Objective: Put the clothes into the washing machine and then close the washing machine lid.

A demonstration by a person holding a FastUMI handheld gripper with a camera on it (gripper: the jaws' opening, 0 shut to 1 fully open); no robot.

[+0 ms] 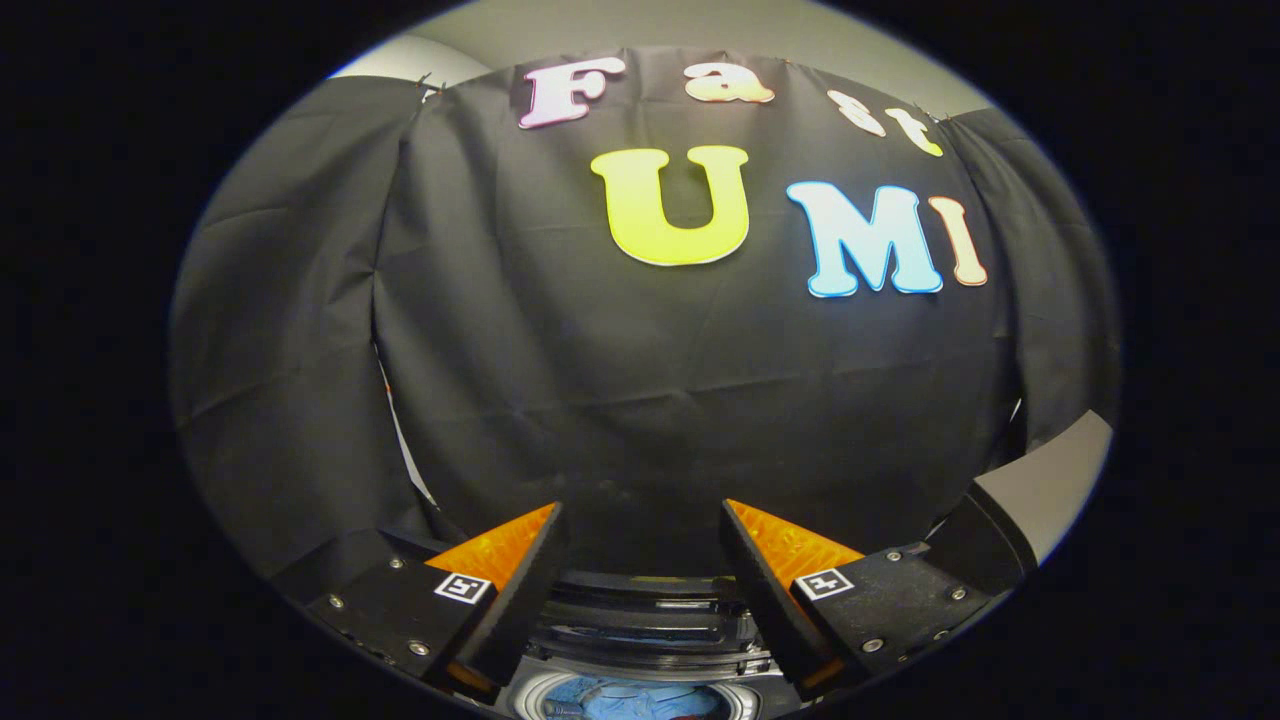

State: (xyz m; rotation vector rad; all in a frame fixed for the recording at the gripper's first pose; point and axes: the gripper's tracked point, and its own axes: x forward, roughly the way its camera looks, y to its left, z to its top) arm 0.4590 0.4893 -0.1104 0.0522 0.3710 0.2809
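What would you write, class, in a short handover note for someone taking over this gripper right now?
Gripper: fingers apart, holding nothing, facing the black cloth wall.
Washing machine: below and between the fingers, its lid open.
Clothes: blue fabric already lies inside the drum.
Done: clothes appear to be loaded, though part of the drum is hidden.
Left: close the lid.

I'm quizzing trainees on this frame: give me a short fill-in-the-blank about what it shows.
1. The hand-held gripper has its fingers ____, holding nothing.
2. Below and between the fingers sits the round drum opening of the washing machine, holding ____ clothes.
3. Beyond the fingers hangs a ____ cloth wall.

Missing words: open; blue; black
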